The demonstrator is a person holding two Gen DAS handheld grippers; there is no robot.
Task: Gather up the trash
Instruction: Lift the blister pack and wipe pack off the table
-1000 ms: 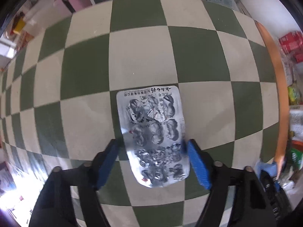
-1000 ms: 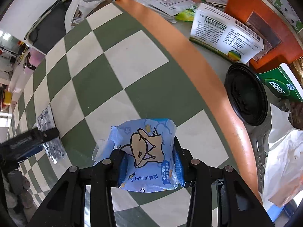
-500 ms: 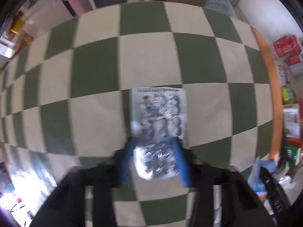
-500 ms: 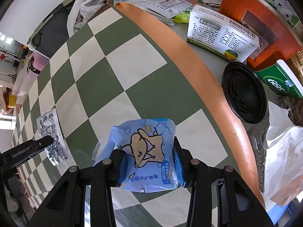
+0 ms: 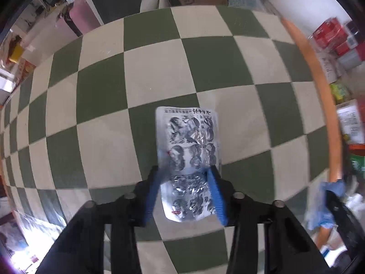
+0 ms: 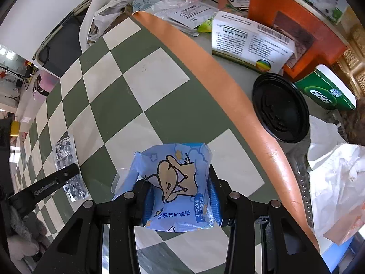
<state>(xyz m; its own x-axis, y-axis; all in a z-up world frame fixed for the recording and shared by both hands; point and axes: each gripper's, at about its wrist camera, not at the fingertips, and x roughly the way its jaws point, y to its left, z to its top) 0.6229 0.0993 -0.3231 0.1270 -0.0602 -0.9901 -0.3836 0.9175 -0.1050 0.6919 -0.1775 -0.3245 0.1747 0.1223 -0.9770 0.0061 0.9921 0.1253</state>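
My left gripper (image 5: 186,178) is shut on a silver empty pill blister sheet (image 5: 188,146), which sticks out forward past the blue fingers above the green-and-white checkered tablecloth (image 5: 109,105). The sheet also shows in the right wrist view (image 6: 66,157), with the left gripper (image 6: 68,171) over it. My right gripper (image 6: 180,182) is shut on a light-blue tissue pack (image 6: 175,182) with a cartoon animal, held above the cloth near its orange edge (image 6: 219,73).
Beyond the orange edge lie a black round lid (image 6: 280,109), a white medicine box (image 6: 248,43), a green box (image 6: 326,91), an orange box (image 6: 289,13) and white crumpled paper (image 6: 337,178). A white bag (image 6: 102,13) sits at the far corner.
My left gripper closed on the blister sheet and lifted it off the cloth. The right gripper kept hold of the tissue pack and barely moved.
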